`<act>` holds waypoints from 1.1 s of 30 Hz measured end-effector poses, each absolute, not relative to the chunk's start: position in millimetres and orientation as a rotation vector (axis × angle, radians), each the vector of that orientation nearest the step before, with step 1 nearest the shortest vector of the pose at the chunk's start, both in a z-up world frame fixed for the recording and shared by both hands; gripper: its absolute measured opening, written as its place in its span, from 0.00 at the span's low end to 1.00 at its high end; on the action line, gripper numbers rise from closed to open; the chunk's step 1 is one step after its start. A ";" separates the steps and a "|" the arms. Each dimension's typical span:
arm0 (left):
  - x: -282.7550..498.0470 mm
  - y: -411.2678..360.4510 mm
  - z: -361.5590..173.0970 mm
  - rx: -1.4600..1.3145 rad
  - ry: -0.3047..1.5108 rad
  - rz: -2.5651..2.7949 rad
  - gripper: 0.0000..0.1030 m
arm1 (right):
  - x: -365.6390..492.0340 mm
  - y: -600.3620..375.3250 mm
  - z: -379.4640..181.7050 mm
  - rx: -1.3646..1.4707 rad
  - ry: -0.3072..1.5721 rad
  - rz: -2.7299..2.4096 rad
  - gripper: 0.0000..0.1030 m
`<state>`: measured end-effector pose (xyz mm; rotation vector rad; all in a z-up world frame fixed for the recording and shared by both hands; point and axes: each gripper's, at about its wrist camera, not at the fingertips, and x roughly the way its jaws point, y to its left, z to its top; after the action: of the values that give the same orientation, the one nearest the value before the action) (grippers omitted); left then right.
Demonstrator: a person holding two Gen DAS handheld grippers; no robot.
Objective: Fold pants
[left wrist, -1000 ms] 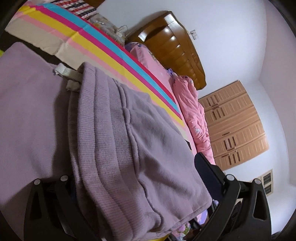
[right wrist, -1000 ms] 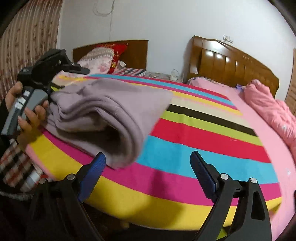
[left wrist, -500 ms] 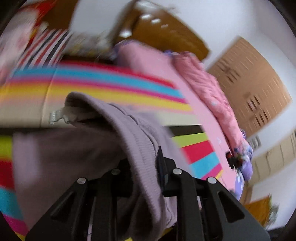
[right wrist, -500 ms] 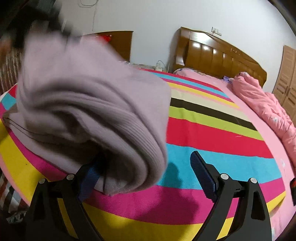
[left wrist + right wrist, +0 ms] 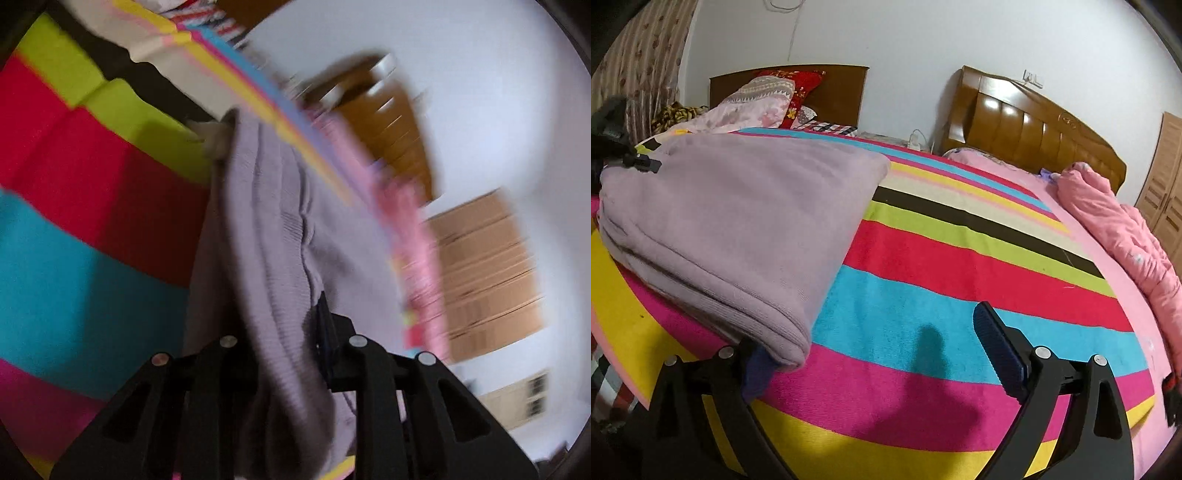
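The lilac knit pants [image 5: 738, 221] lie folded in a thick stack on the striped bedspread [image 5: 960, 295], at the left of the right wrist view. My right gripper [image 5: 875, 354] is open and empty; its left finger sits under the stack's near corner. In the blurred left wrist view, my left gripper [image 5: 291, 354] is shut on a ribbed fold of the pants [image 5: 280, 258], which hang over the jaws. The left gripper also shows at the far left edge of the right wrist view [image 5: 617, 147], at the stack's far end.
A pink quilt [image 5: 1126, 240] lies along the bed's right side. Two wooden headboards [image 5: 1034, 125] stand at the wall, with pillows [image 5: 764, 99] at the far left. A wooden wardrobe [image 5: 487, 269] stands at the right.
The left gripper closed on the pants' edge and carried them across. The stack has come down flat on the bedspread. The right gripper stayed open.
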<state>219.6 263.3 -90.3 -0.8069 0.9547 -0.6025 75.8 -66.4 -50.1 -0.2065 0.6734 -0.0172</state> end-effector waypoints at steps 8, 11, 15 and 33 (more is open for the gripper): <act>208.2 261.5 -79.3 -0.760 0.902 -0.510 0.38 | 74.6 -67.2 -41.5 -0.218 0.717 0.037 0.89; 176.2 273.0 -22.2 -0.551 0.769 -0.158 0.91 | 55.2 -71.6 -23.4 -0.197 0.703 0.194 0.89; 133.6 230.0 46.5 -0.264 0.552 -0.113 0.98 | 45.3 -78.1 9.4 -0.085 0.603 0.305 0.89; 156.7 149.5 -66.4 0.083 0.781 -0.141 0.99 | 108.3 -51.2 -49.7 0.067 0.793 0.361 0.96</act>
<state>156.7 149.5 -66.4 0.0828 0.7812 -0.1415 108.3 -51.2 -49.7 0.0670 0.7926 0.3605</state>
